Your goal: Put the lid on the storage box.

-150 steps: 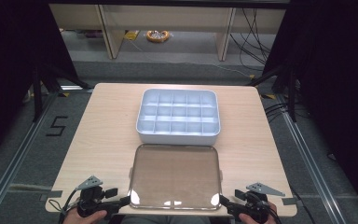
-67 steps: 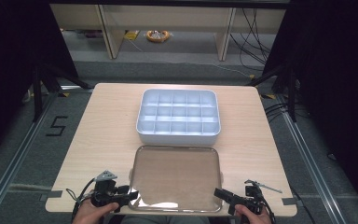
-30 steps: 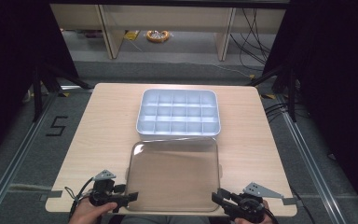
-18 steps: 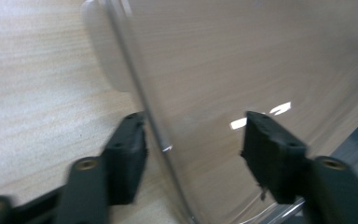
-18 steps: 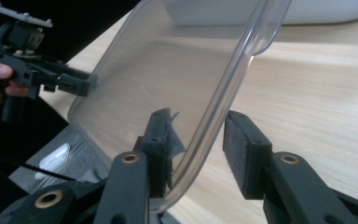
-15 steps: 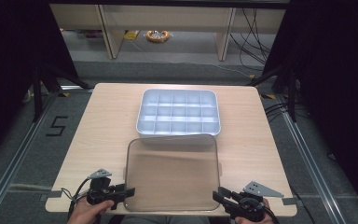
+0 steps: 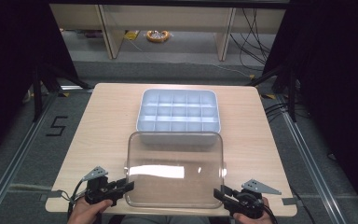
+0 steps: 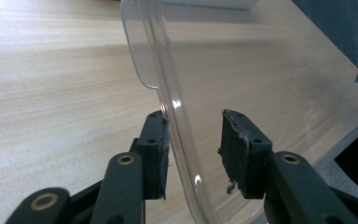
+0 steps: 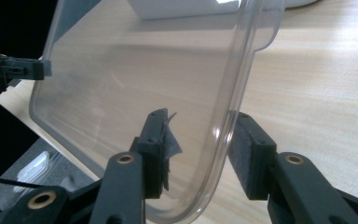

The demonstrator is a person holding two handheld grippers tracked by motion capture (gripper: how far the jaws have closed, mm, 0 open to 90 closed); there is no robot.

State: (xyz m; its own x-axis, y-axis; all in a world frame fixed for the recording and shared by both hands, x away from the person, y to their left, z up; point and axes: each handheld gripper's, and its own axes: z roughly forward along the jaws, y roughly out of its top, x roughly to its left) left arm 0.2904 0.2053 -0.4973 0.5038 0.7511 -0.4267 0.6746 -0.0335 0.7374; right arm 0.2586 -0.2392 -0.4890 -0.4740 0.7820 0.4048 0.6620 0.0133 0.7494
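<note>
a: holding what?

b: holding a clear lid (image 7: 175, 170), raised off the desk (image 7: 98, 126) at the near edge, far edge hanging over the near wall of the white tray (image 7: 178, 112).

a: left gripper (image 7: 114, 189) doing what?

b: gripping the lid's near left corner. fingers (image 8: 154, 154) standing a little apart with the lid's rim between them, one pad touching the rim, the other showing a gap through the plastic. cannot tell whether really clamping.

a: and the right gripper (image 7: 226, 196)?

b: gripping the near right corner. fingers (image 9: 249, 154) straddling the rim, pads close on both sides, the outer one pressing against it. again cannot tell how tightly.

a: lid lying flat?

b: tilting, near edge up, desk grain showing through it.

a: tray sitting where?

b: sitting mid-desk, just beyond the lid, compartments showing bare.
</note>
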